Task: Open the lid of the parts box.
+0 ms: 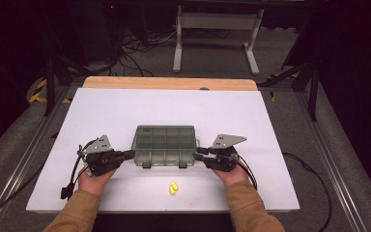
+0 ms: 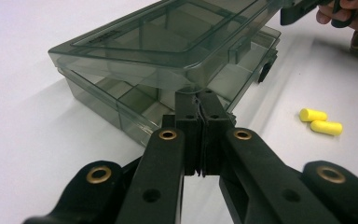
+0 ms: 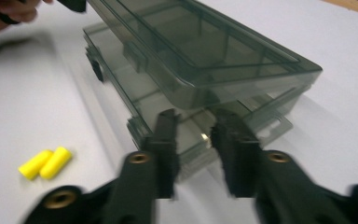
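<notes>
Your work sits in the middle of the white counter (image 1: 101, 111): a smoky, see-through plastic compartment box (image 1: 164, 145) with a hinged lid (image 2: 168, 35), its long axis running left to right between your two hands. The lid is already lifted a little off the tray along its near edge, so the box gapes toward you while the hinge lies on the far side.

Your left gripper (image 1: 125, 155) has its fingers (image 2: 189, 116) pressed together with nothing between them, and their tips are tucked under the lid's left corner, against the tray's end. Your right gripper (image 1: 199, 153) meets the right end of the box; its fingers (image 3: 167, 135) stand apart around the tray's corner just below the lid, and I judge they are not pinching it, though the picture there is blurred.

What the coming move turns on is this: the lid's free edge runs across you, level between the two grippers, and both sit at its ends about equally near. Lifting it further likely means both ends rising together and swinging away to the far side; one end alone would probably twist the lid.

Two yellow foam earplugs (image 1: 173, 188) lie together on the counter just nearer you than the box, slightly right of its middle, closer to your right hand (image 1: 232, 175) than your left hand (image 1: 94, 181).
</notes>
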The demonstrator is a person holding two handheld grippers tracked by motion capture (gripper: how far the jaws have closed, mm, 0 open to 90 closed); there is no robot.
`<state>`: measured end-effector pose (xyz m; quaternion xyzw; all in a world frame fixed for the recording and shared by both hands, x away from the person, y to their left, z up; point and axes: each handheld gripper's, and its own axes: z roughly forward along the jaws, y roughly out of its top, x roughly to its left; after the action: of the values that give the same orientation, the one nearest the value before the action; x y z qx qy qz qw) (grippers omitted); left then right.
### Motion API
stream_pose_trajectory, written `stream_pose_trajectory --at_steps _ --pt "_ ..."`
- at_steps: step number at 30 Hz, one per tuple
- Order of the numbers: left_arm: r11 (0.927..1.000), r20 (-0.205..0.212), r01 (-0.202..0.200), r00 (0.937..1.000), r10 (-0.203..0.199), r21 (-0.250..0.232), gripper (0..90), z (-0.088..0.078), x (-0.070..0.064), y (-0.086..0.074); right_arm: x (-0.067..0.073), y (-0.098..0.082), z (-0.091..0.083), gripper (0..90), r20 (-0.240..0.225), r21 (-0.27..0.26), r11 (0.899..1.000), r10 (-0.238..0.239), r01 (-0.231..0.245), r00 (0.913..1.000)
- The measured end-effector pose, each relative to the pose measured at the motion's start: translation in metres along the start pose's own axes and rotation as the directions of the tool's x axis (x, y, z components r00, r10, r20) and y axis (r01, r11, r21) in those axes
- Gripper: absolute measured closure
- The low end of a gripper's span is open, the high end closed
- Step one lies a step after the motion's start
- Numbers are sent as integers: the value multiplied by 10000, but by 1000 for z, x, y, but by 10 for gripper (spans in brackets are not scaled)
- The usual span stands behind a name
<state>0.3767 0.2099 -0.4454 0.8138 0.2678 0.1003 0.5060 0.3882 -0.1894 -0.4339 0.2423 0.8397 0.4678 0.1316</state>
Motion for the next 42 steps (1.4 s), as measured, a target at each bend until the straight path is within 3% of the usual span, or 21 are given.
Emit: stream_pose_trajectory --at_steps 3,8,17,30,42 --pt "10000 -18 25 10000 -25 -34 884 0 0 0 -2 1 0 408 518 399 9992 -30 9 9987" --pt "10000 -16 33 10000 -33 -94 882 0 0 0 -2 10 1 325 948 626 9971 -499 441 9942" --pt "9999 40 43 10000 -43 -149 882 -1 -1 0 -2 27 6 306 943 946 9908 -1056 967 9899" --pt "9998 -52 14 10000 -15 -184 853 -5 -1 0 -2 41 6 337 1034 853 9870 -1445 1360 9841" --pt "9993 30 22 10000 -21 -371 628 -12 -3 -1 -11 58 6 426 836 530 9894 -1395 1353 9867"
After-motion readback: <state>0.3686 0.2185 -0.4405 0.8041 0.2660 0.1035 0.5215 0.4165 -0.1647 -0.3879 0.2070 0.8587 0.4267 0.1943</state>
